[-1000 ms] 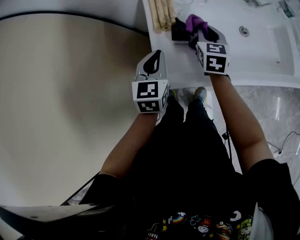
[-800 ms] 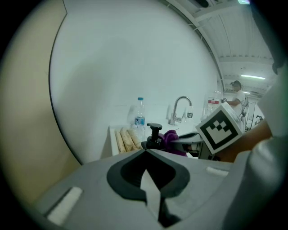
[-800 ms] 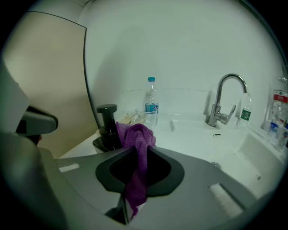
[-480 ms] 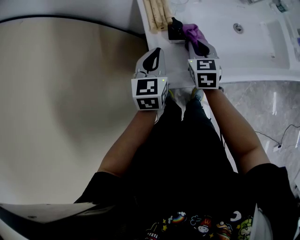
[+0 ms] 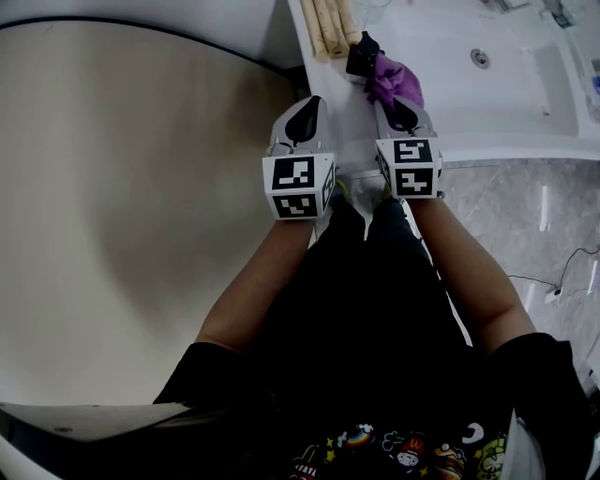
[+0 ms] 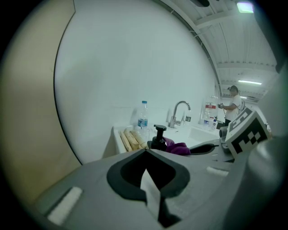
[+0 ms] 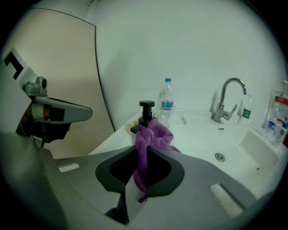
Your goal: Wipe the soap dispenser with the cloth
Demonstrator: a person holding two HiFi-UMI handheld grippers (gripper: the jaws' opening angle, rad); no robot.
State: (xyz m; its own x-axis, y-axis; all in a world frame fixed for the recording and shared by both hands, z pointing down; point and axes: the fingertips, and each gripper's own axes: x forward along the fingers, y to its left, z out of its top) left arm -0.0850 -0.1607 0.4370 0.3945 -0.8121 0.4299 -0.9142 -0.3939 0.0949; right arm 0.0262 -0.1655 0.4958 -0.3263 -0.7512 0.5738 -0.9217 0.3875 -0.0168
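Soap dispenser (image 5: 360, 54), black, pump head up, standing on the white worktop (image 5: 450, 108) near its left end, just beside a row of pale rolls (image 5: 326, 23).

Starting at the left: left hand-held gripper (image 5: 304, 114), jaws together with nothing between them, hanging at the worktop's near edge and apart from the dispenser. Idle, by the look of it.

Moving right: purple cloth (image 5: 394, 82) clamped in the right hand-held gripper (image 5: 399, 111), pinched mid-fold, a bunch sticking out ahead of the jaws and a tail dangling below. In the right gripper view, bunch right up against the dispenser's near side. Touching or a hair off? Hard to call.

Further right: water bottle (image 7: 167, 101), tap (image 7: 227, 99), sink basin (image 5: 525, 66), all out of play.

Step in hand, as a judgement: bringing the cloth onto the dispenser, with the wiping at its very start or not yet begun.

Next up, probably: pressing the bunch onto the body, then rubbing down and around, pump head included. Calls for a light touch on a tall, narrow thing, easy to tip or shove toward the edge. Worth bringing the empty left one in to steady the base.
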